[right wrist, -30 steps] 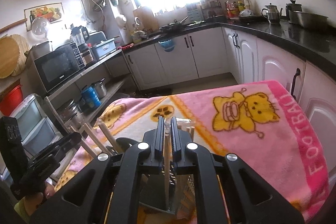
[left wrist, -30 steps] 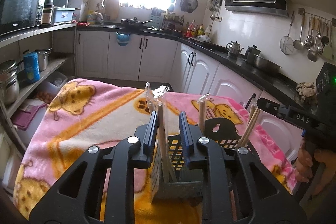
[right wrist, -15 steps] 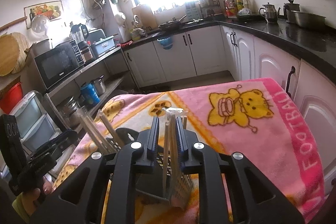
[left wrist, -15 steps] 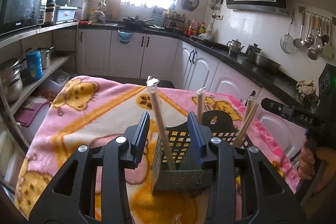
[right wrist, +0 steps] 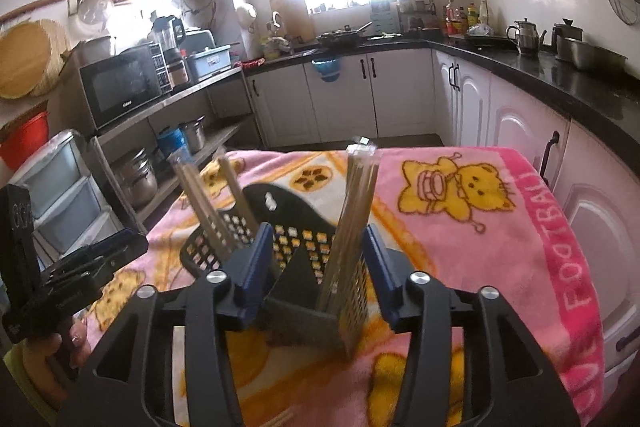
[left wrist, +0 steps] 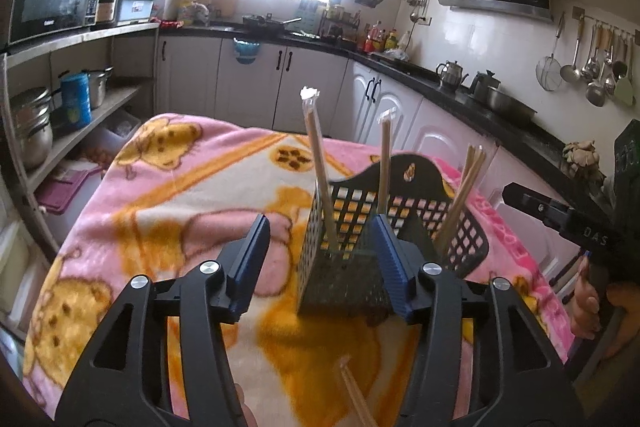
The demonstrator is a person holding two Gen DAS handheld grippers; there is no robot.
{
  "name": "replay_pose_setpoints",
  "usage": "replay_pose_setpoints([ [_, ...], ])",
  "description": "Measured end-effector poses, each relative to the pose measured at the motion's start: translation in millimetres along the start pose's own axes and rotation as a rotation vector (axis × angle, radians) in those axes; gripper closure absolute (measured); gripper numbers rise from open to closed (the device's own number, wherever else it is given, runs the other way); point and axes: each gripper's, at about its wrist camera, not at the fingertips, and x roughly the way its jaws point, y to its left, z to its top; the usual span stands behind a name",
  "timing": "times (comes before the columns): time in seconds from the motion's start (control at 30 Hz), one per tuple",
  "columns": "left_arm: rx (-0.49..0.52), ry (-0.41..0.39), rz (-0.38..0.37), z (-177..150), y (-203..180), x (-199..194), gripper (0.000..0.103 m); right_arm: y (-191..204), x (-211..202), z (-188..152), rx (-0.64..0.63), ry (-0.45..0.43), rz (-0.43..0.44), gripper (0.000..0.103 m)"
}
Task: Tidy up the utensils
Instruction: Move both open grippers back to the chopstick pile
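Note:
A black lattice utensil holder (left wrist: 404, 203) stands on the pink blanket. Three wrapped pairs of chopsticks stand in it: one at the left (left wrist: 318, 179), one in the middle (left wrist: 385, 155), one at the right (left wrist: 460, 199). My left gripper (left wrist: 324, 263) is just short of the holder, its jaws opening, the blue pads clear of the left pair. In the right wrist view my right gripper (right wrist: 318, 267) is opening too. A wrapped pair (right wrist: 356, 203) stands in the holder (right wrist: 296, 239) between its pads, untouched. More chopsticks (right wrist: 204, 203) lean at the holder's far side.
The pink cartoon blanket (left wrist: 160, 187) covers the table. A loose chopstick (left wrist: 356, 399) lies on it near me. A hand (left wrist: 584, 311) holds the other gripper at the right. Shelves with pots (left wrist: 32, 135) stand left, white cabinets (right wrist: 520, 131) and a black counter right.
Both grippers have opened and drawn back from the holder. The chopstick pairs they were shut on now stand free in the holder.

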Motion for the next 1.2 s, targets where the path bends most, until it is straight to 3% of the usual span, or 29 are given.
replay_pose_setpoints([
  [0.17,-0.014,0.016,-0.001,-13,4,-5,0.048,8,-4,-16,-0.016,0.025,0.004,0.046],
  [0.5,-0.036,0.053,-0.012,-38,9,-14,0.025,13,-9,-41,-0.015,0.062,-0.001,0.039],
  [1.2,-0.018,0.159,-0.070,-76,3,-11,0.020,5,-28,-89,0.008,0.146,-0.052,0.038],
])
